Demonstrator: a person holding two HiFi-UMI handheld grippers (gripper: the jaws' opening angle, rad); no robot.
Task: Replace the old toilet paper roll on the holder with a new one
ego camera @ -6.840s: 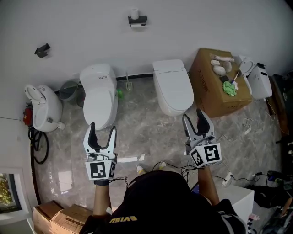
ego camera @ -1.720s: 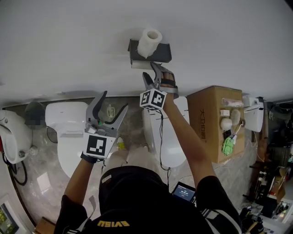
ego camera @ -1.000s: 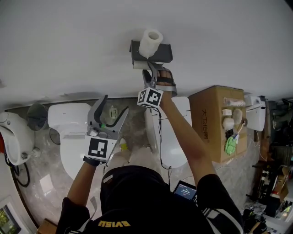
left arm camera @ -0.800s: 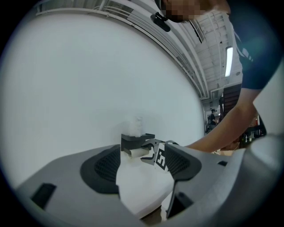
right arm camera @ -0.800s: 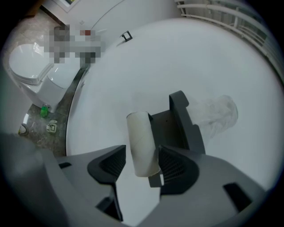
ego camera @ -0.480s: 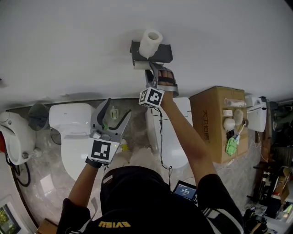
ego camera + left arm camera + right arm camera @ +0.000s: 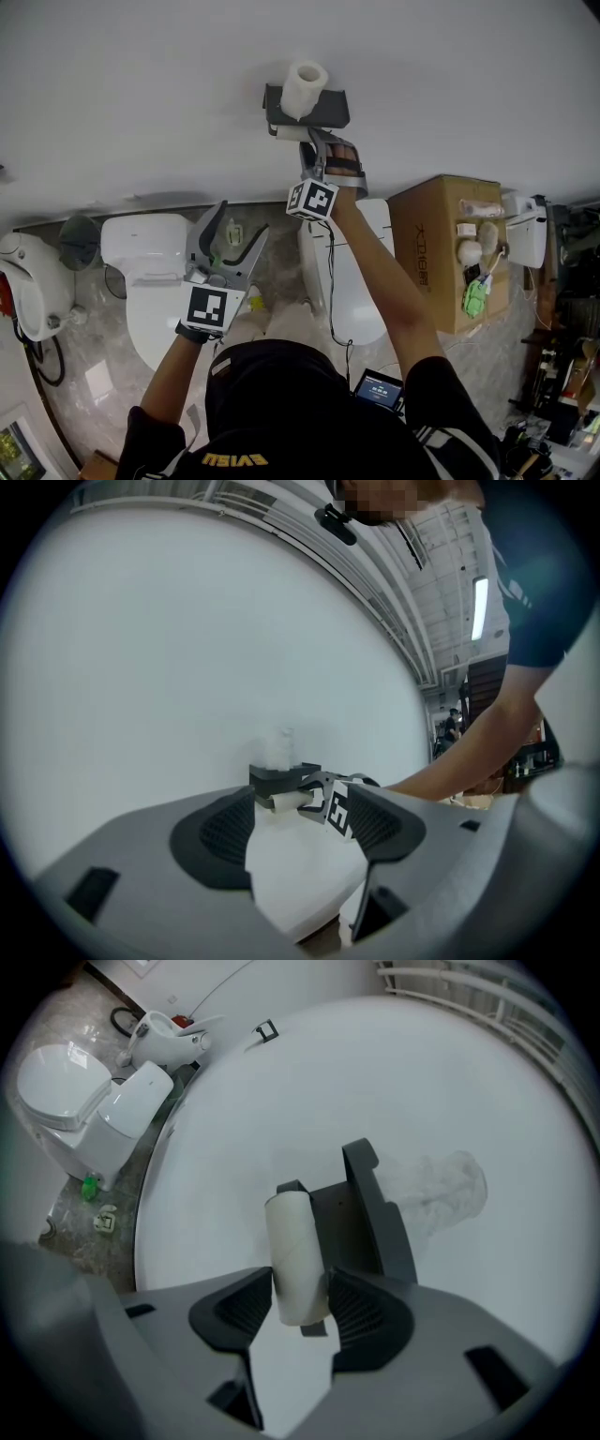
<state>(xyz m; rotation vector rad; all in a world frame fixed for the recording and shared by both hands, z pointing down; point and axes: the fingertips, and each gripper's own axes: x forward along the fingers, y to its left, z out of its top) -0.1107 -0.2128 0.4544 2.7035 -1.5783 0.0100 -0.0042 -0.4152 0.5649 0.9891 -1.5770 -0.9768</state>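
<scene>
Old roll (image 7: 298, 1260): pale, thin, little more than the core. It hangs on the bar of the dark grey holder (image 7: 323, 111) fixed to the white wall (image 7: 141, 94). In the head view it shows as a short pale tube (image 7: 292, 134) just under the holder's shelf. New roll (image 7: 303, 87): thick, white, standing upright on top of that shelf. It is blurred in the right gripper view (image 7: 441, 1190).

My right gripper (image 7: 300, 1281) is reached up to the holder, arm stretched out. Its jaws have just been closing and now stand at a middling width with the old roll between them. Both ribbed pads (image 7: 352, 1302) lie against the tube's sides near its free end. The roll's other end is on the holder.

My left gripper (image 7: 241, 220) is held well apart from the holder, lower and to the left, above a toilet (image 7: 150, 272). Its jaws are spread wide and hold nothing. In the left gripper view only the wall, the holder and my right gripper show between them.
</scene>
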